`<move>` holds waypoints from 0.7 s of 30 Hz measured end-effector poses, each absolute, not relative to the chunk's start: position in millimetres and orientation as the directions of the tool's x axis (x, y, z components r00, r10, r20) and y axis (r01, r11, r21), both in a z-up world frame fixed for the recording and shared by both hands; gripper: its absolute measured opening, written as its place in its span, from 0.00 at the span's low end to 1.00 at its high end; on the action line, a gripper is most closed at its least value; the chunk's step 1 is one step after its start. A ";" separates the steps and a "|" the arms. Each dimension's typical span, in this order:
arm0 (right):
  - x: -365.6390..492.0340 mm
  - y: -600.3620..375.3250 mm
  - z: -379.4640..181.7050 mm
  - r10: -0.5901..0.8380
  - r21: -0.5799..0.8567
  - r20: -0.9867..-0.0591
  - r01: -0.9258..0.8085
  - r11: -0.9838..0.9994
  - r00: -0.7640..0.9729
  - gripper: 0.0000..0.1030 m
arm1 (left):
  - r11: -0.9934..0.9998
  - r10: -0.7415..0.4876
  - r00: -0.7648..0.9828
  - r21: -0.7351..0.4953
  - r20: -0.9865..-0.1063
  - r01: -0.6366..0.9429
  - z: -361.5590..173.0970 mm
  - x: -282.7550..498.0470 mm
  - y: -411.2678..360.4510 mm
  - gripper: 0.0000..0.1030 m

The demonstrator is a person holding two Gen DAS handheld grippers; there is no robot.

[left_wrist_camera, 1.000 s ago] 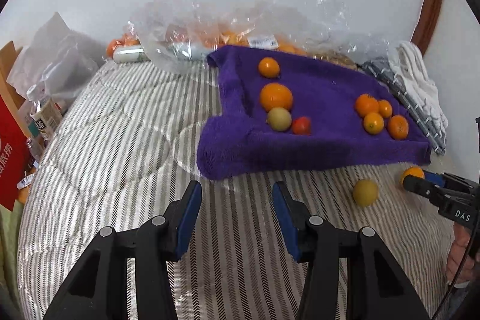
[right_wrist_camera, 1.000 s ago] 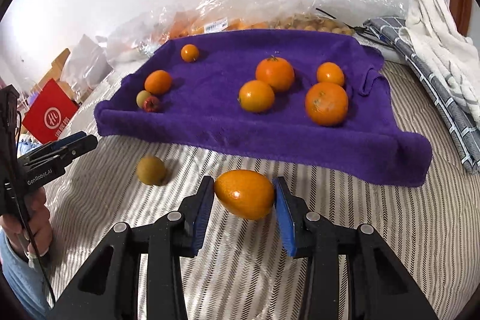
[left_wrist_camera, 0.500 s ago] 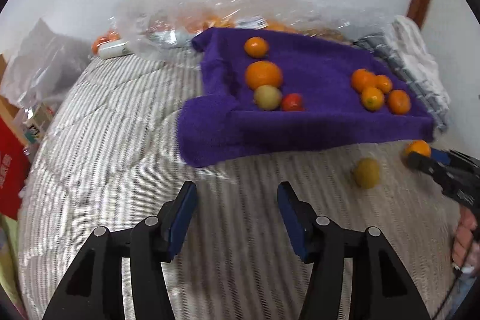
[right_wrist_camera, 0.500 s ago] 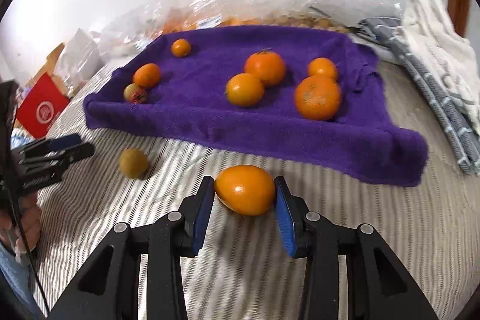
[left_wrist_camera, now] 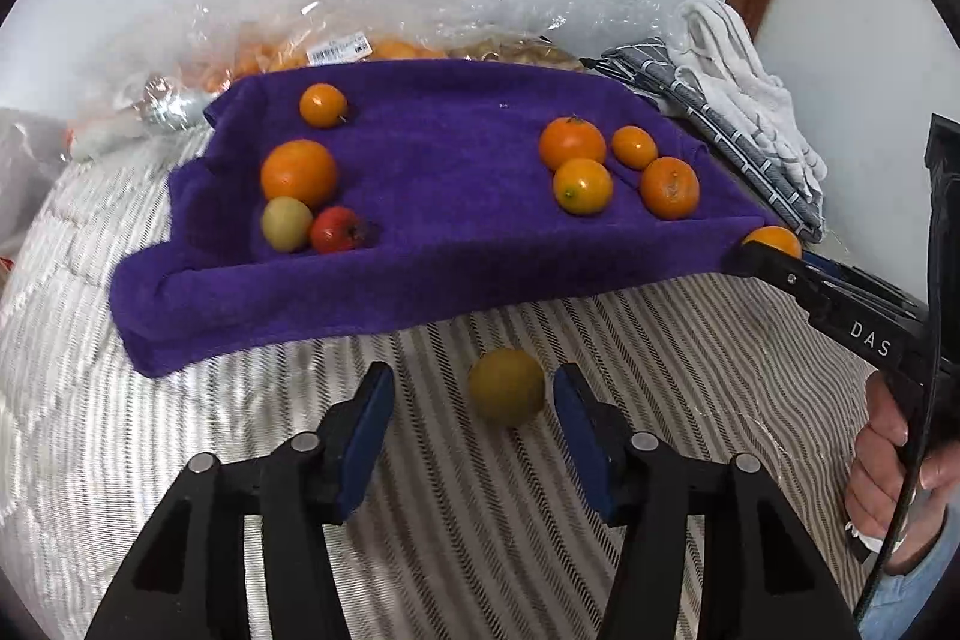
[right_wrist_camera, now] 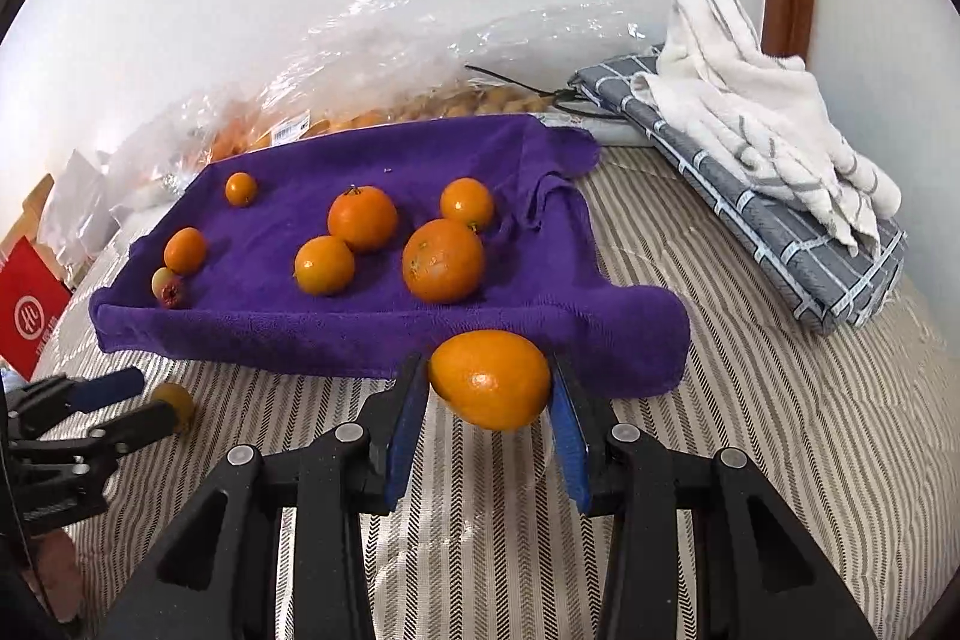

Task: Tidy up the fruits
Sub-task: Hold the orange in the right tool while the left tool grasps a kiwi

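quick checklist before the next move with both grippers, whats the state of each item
1. Right gripper shut on the orange fruit: ok.
2. Orange fruit lifted off the striped bedcover: cannot tell.
3. Free spot on the purple towel near the four oranges: ok.
4. Yellow-green fruit between the left gripper fingers: ok.
5. Left fingers pressing on it: not ok, closing, gaps both sides.

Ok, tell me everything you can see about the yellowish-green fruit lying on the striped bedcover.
The yellowish-green fruit is small, round and dull-skinned, with no stem showing. It rests on the striped bedcover, just in front of the purple towel. It lies between the closing left gripper's blue pads, which don't yet touch it.
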State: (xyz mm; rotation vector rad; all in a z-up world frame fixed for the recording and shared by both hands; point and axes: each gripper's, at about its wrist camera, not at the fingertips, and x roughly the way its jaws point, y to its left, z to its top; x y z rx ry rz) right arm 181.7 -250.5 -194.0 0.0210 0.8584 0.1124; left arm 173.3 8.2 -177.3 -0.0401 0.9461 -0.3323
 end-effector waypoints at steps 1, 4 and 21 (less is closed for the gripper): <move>182.4 -252.1 -194.6 0.113 0.074 -0.756 -0.088 0.993 0.644 0.39 | 0.946 -0.304 0.536 -0.182 -0.787 0.268 -179.7 172.7 7.7 0.35; 183.6 -252.8 -195.0 0.135 0.105 -0.759 -0.085 0.991 0.636 0.39 | 0.944 -0.309 0.546 -0.182 -0.779 0.275 -179.5 169.5 8.8 0.25; 178.0 -250.2 -194.5 0.125 0.096 -0.746 -0.080 0.992 0.654 0.39 | 0.961 -0.266 0.714 -0.236 -0.647 0.145 -157.9 163.3 46.6 0.25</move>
